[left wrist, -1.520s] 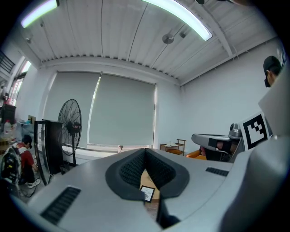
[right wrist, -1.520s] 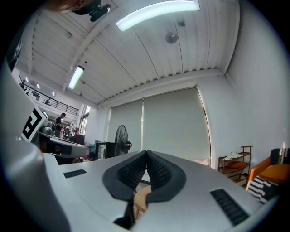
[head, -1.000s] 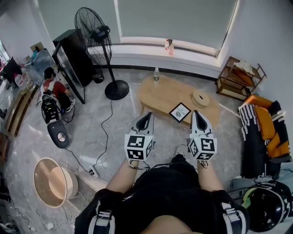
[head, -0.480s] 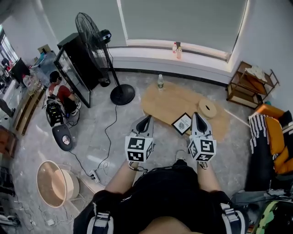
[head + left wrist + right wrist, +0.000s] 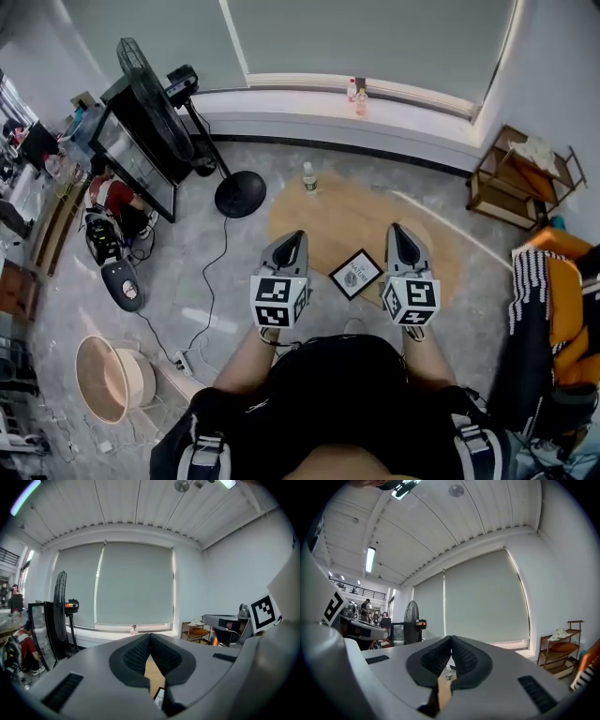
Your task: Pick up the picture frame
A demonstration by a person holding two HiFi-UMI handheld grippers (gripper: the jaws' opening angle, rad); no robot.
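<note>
A black picture frame [image 5: 355,274] with a white mat lies flat on the low wooden table [image 5: 347,217], near its front edge. My left gripper [image 5: 290,247] is held out in front of me, just left of the frame, shut and empty. To the frame's right my right gripper [image 5: 403,242] is also shut with nothing in it. In the left gripper view a corner of the frame [image 5: 160,696] shows below the closed jaws of my left gripper [image 5: 150,637]. The right gripper view looks over my shut right gripper [image 5: 451,641] toward a small bottle [image 5: 448,675].
A small bottle [image 5: 308,178] stands at the table's far left edge. A standing fan [image 5: 169,112] and a black cabinet [image 5: 131,150] are at the left, a wooden shelf [image 5: 520,178] at the right. A cable [image 5: 214,272] runs across the floor beside a round basin [image 5: 108,380].
Both grippers have moved forward toward the table. The picture frame now lies between them, and the round object on the table is hidden behind the right gripper.
</note>
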